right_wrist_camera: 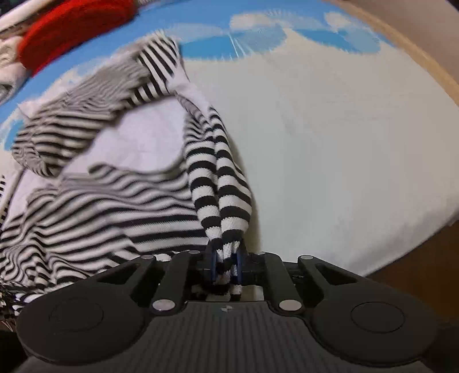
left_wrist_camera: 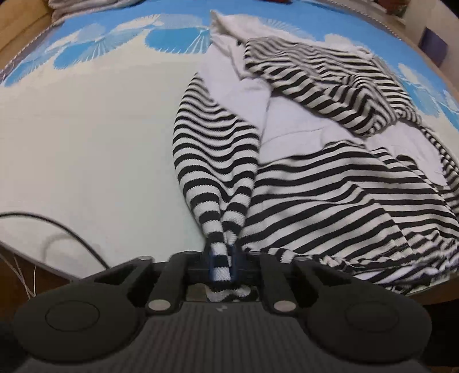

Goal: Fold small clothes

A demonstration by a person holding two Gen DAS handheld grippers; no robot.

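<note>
A black-and-white striped garment (left_wrist_camera: 330, 183) with a plain white inner side lies crumpled on the cloth-covered table. My left gripper (left_wrist_camera: 222, 262) is shut on a bunched striped corner at the near edge, and the fabric stretches away from it. My right gripper (right_wrist_camera: 226, 262) is shut on another bunched striped corner of the same garment (right_wrist_camera: 114, 183), which spreads to its left. The right wrist view is blurred on the left side.
The table cloth (left_wrist_camera: 86, 129) is pale with a blue shell pattern at the far side. A black cable (left_wrist_camera: 57, 226) runs over the near left edge. A red garment (right_wrist_camera: 71, 25) and pale clothes lie at the far left. The wooden table edge (right_wrist_camera: 424, 57) curves at the right.
</note>
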